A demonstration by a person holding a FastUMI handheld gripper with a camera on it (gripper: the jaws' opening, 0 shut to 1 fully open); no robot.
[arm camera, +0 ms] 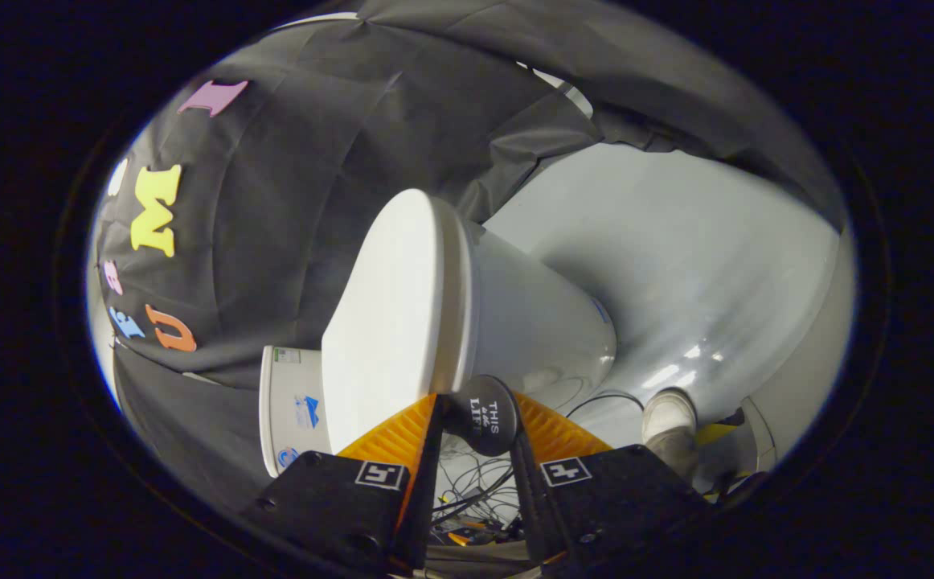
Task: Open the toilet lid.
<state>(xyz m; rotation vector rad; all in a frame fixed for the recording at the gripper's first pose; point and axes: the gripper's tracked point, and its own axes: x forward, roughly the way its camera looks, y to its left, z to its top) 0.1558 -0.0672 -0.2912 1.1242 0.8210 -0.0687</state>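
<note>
The view is rolled on its side, so the toilet [531,330] appears tipped over, its white bowl stretching away beyond the fingers toward the pale glossy floor [676,265]. The toilet lid [387,322] is the broad flat white panel just ahead of the fingers; it lies down against the seat rim, closed, with only a thin seam showing between lid and bowl edge.

The gripper [479,414] sits right at the near front edge of the lid. Its 2 fingers [395,438] are spread moderately apart, and in the gap between their tips there is a dark round knob [489,416] with small white lettering, which seems to stick out from the lid's front edge. The knob fills most of the gap, and the fingers flank it on both sides, yet I cannot tell whether either finger actually presses on it, so the grip is uncertain. Each finger body carries a small square black-and-white marker.

Beside the lid, on the side away from the bowl, stands a white tank [294,406] with small blue marks, set against the black cloth wall [290,185]. Loose dark cables [475,490] lie tangled on the floor below the gap between the fingers. A person's shoe [670,418] rests on the floor near the bowl's base
</note>
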